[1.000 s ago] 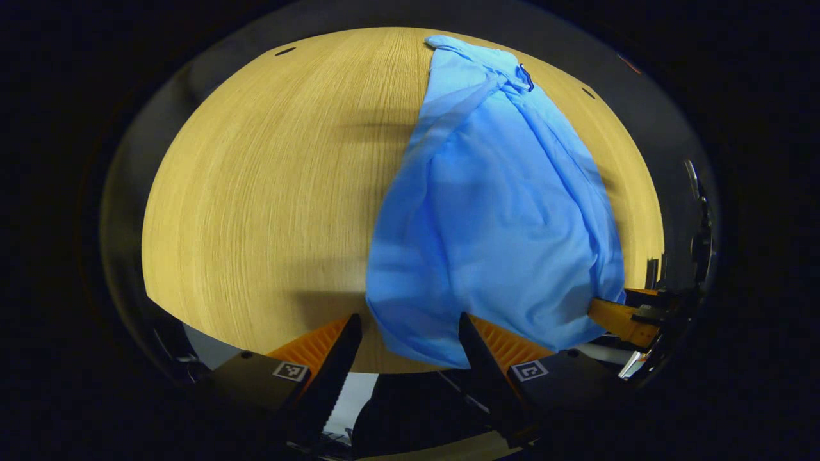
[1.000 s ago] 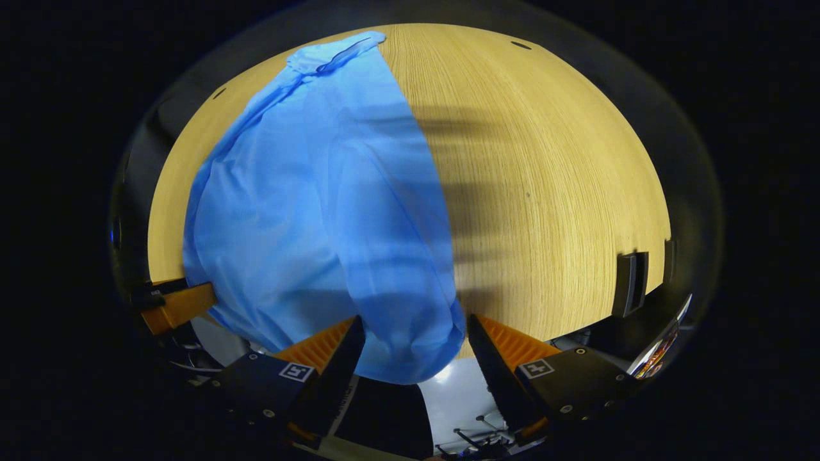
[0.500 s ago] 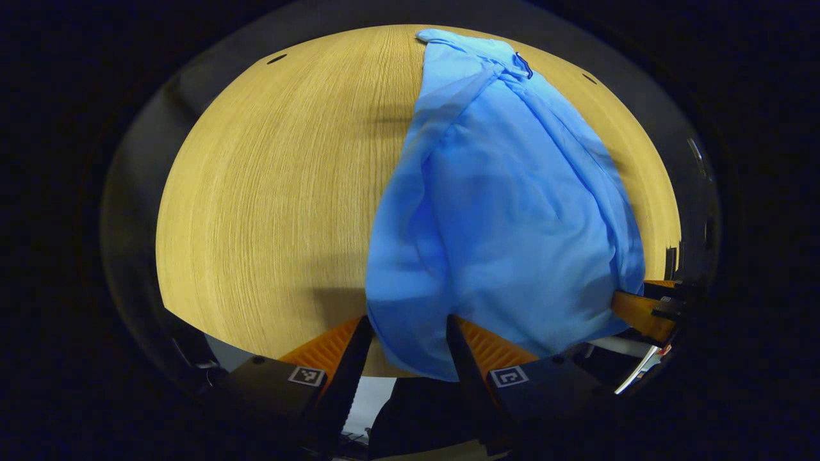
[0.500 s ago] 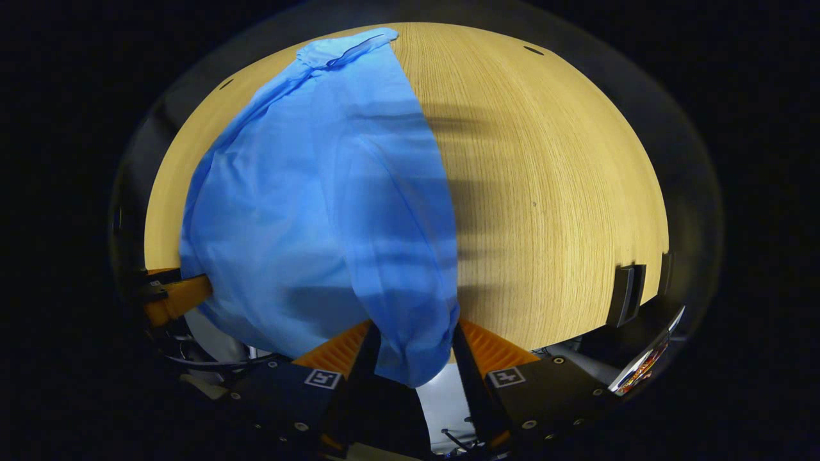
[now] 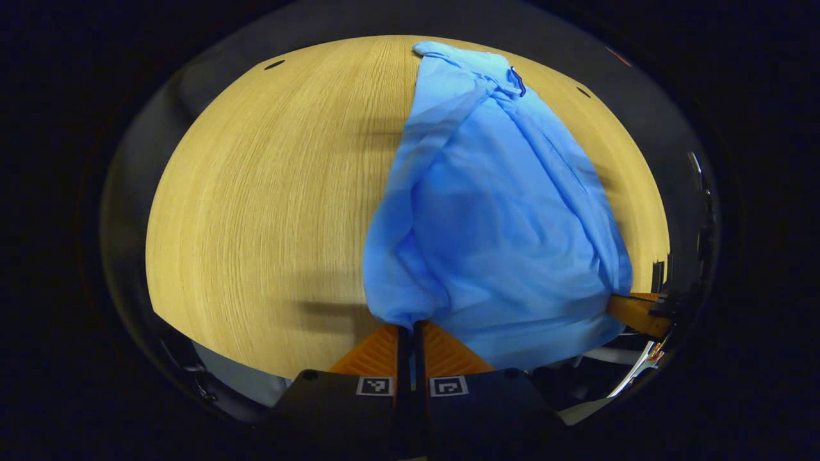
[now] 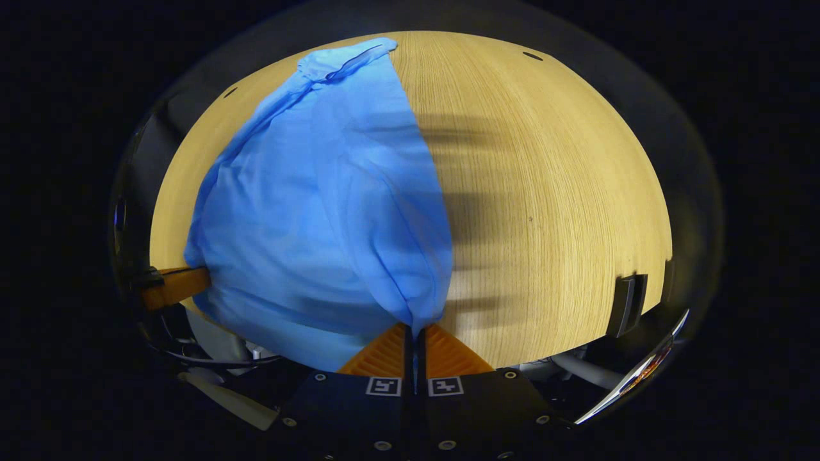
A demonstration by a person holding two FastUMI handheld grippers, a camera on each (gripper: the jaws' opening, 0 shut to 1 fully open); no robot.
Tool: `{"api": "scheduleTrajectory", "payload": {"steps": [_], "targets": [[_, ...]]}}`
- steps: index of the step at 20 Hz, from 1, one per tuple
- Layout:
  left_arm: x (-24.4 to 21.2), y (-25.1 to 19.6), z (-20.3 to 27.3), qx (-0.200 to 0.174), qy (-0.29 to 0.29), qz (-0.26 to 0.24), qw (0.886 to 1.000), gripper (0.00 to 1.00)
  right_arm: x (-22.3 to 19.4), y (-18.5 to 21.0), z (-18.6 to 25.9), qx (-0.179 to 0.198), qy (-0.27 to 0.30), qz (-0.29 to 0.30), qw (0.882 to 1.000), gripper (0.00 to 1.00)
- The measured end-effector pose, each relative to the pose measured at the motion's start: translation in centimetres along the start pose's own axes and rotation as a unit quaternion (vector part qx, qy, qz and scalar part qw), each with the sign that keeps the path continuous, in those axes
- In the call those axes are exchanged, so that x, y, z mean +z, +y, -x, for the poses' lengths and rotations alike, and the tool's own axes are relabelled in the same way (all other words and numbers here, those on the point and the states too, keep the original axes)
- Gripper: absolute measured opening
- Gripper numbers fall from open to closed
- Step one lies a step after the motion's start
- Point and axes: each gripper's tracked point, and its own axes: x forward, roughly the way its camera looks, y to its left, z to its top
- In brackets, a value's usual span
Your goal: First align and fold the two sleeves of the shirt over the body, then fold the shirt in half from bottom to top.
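A light blue shirt (image 5: pixel 493 211) lies lengthwise on the wooden table (image 5: pixel 269 192), collar at the far end, sleeves folded over the body. In the left gripper view my left gripper (image 5: pixel 410 328) is shut on the shirt's near left hem corner. The right gripper view has the same shirt (image 6: pixel 327 198) with my right gripper (image 6: pixel 415 333) shut on the near right hem corner. The hem between the two corners sags over the table's near edge. Each view also catches the other gripper (image 5: pixel 637 312) (image 6: pixel 173 288) at the side, partly behind the cloth.
The round-looking wooden table (image 6: pixel 551 192) spreads out beyond the shirt on both sides. A dark upright object (image 6: pixel 624 294) stands at the table's near right edge in the right gripper view. Small dark holes mark the far edge of the table.
Both grippers went from open around the hem to shut on it. The hem corners are now pinched and bunched at the fingertips.
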Motion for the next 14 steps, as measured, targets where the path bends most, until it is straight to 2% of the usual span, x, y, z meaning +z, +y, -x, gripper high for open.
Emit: {"api": "scheduleTrajectory", "payload": {"steps": [3,7,14], "targets": [[1.4,0.4,0.4,0.007,-0.016,-0.004,1.000,0.08,1.6,0.0,0.7,0.009,-0.020,-0.002,1.000,0.01],[4.8,0.3,2.2,0.005,-0.052,-0.002,0.999,0.07,6.3,-0.6,2.6,0.012,-0.069,-0.004,0.998,0.00],[14.2,0.3,5.5,0.014,-0.131,-0.021,0.991,0.07,15.1,-1.2,6.0,0.012,-0.150,0.007,0.989,0.01]]}}
